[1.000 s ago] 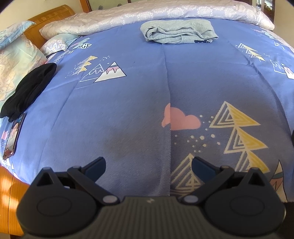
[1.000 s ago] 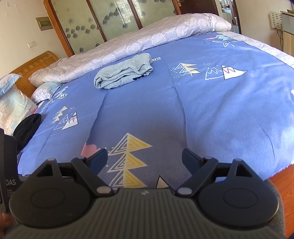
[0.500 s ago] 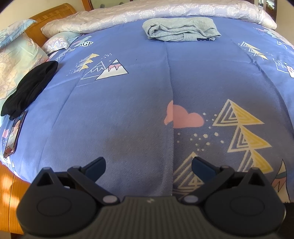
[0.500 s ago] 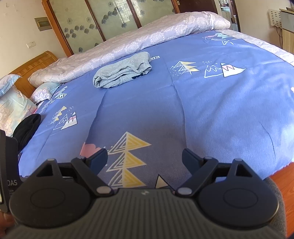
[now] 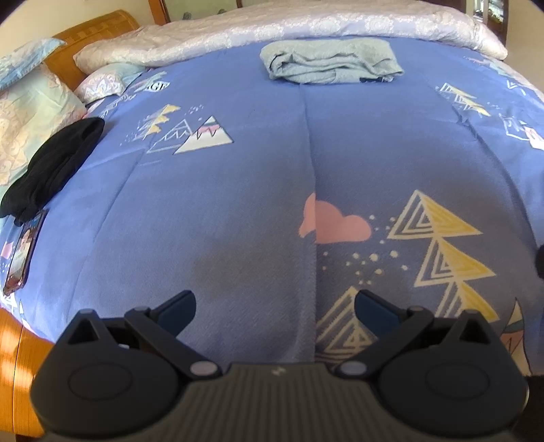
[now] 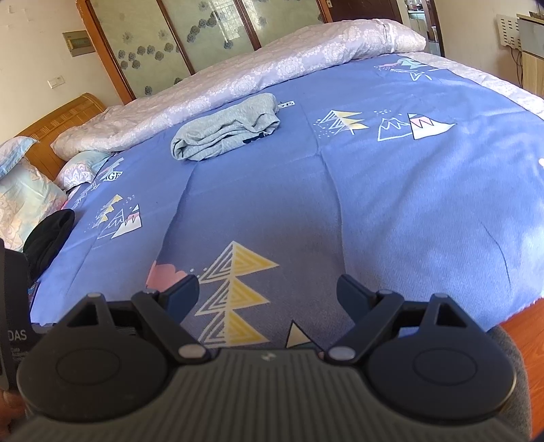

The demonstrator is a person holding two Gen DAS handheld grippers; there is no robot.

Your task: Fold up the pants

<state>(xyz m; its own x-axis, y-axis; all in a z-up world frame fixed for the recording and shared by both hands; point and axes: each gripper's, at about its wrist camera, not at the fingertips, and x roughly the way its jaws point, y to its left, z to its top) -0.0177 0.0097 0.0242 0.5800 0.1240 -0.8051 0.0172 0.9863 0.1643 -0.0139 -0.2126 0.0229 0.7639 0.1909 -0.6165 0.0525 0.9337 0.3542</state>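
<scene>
A bundle of light grey-blue pants (image 5: 331,63) lies loosely folded at the far side of the blue patterned bedspread (image 5: 238,190); it also shows in the right wrist view (image 6: 226,127). My left gripper (image 5: 274,306) is open and empty, low over the near part of the bed, far from the pants. My right gripper (image 6: 267,292) is open and empty too, over the near edge of the bed (image 6: 425,204).
A black garment (image 5: 51,170) lies at the left edge beside pillows (image 5: 30,115), with a phone (image 5: 23,251) below it. A white quilt (image 5: 306,23) runs along the far side. A wooden headboard (image 6: 61,119) stands at left.
Both views have shifted slightly; the pants bundle sits a little lower and nearer in the left wrist view. Both grippers stay open and empty.
</scene>
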